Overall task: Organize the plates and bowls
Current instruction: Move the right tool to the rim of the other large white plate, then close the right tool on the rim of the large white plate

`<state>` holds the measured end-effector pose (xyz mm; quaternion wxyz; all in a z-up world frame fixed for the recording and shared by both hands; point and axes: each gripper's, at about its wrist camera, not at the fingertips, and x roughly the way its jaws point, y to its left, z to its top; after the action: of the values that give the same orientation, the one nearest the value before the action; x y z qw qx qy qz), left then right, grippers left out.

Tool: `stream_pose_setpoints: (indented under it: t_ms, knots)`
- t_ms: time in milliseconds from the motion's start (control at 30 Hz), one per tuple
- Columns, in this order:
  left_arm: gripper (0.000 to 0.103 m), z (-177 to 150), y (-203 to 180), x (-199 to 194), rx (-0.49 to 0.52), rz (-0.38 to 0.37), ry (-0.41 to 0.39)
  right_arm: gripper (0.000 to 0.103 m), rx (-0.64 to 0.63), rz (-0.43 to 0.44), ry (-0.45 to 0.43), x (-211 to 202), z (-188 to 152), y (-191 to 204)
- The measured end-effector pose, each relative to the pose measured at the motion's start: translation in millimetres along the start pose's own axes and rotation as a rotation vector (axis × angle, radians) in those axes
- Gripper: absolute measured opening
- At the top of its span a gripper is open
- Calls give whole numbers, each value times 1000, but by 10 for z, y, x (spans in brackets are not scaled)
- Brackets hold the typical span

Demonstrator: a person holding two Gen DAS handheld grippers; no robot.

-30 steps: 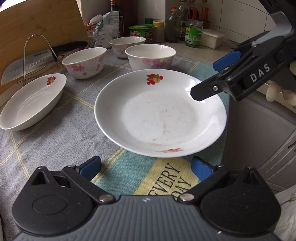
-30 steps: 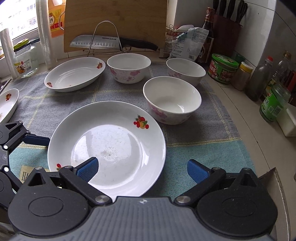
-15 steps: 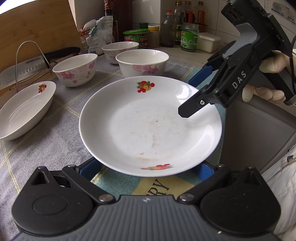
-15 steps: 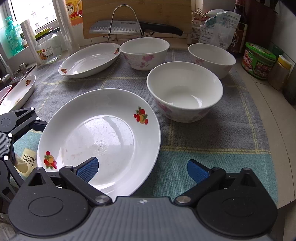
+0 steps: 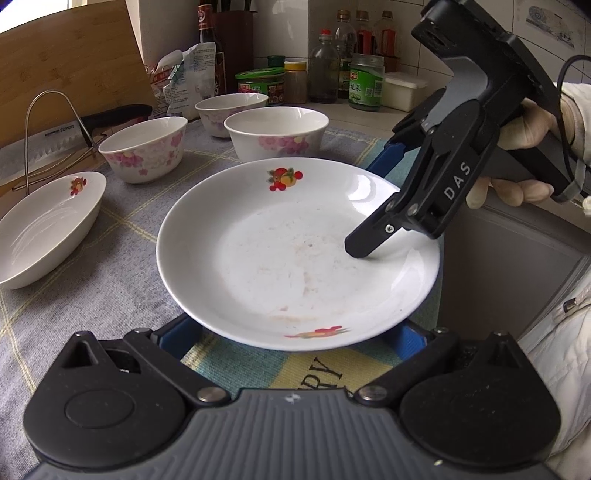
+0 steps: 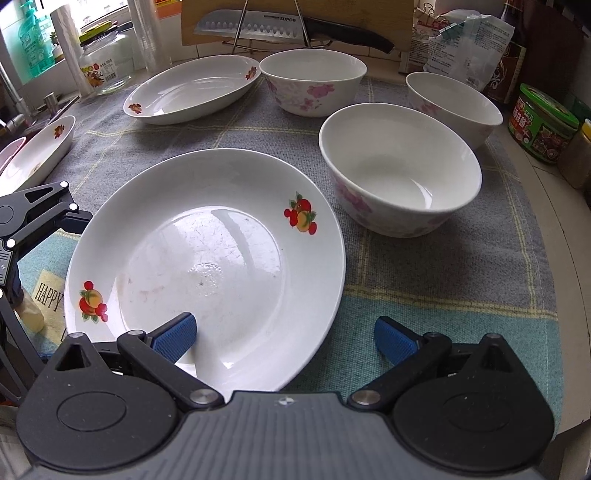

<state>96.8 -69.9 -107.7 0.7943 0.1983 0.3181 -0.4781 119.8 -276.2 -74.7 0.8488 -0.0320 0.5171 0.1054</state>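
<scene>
A round white plate with fruit decals lies on the cloth. My left gripper is open, its blue pads just under the plate's near rim. My right gripper is open and straddles the plate's rim: one finger is over the plate's inside, the other outside the rim. Three floral bowls stand behind the plate. An oval dish lies to the left.
A knife on a wire rack leans against a wooden board at the back. Jars and bottles line the wall. A second oval dish sits at the cloth's left edge by a glass jar. The counter edge drops off beside the plate.
Both grippers have closed in on the plate. My left pads have slid under its near rim and my right finger has come down over its inside.
</scene>
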Motion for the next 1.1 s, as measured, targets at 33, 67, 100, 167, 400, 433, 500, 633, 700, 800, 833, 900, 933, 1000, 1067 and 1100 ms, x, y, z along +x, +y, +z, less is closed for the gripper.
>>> stream_pose_setpoints:
  t_ms: [33,67,100,167,400,433,500,633,700,800,833,900,933,1000,1067,1100]
  knots:
    - [103,2,8,0,7,-7,2,103,3,0,6,1,5,-5]
    - [103,5,17,0,15,-15,4,103,6,-2,12,5,16,-6]
    - [103,8,27,0,25,-25,7,103,11,-4,17,7,23,-5]
    - [103,5,51,-3,43,-45,8,103,24,-11,24,13,36,3]
    - [103,-4,89,-13,92,-95,9,103,41,-23,30,23,54,28]
    - [103,-1,88,-8,94,-97,9,103,46,-26,33,29,61,36]
    - [103,-4,94,-7,99,-103,5,103,48,-28,38,37,78,38]
    - [103,-3,99,-7,100,-106,7,103,40,-20,48,49,113,27]
    - [103,2,98,-6,99,-104,9,103,32,-10,52,57,139,19]
    - [103,5,88,-9,94,-98,12,103,27,30,54,62,183,3]
    - [103,10,85,-6,92,-96,14,103,22,40,53,65,203,6]
    - [103,20,79,1,86,-90,19,103,10,53,53,70,234,4]
    - [103,25,78,6,83,-87,22,103,3,58,54,76,253,4]
    - [103,39,69,14,75,-78,30,103,-9,63,53,78,282,-4]
    - [103,53,62,20,67,-69,39,103,-19,80,46,81,310,-13]
    - [103,60,56,23,62,-63,44,103,-22,90,45,85,319,-20]
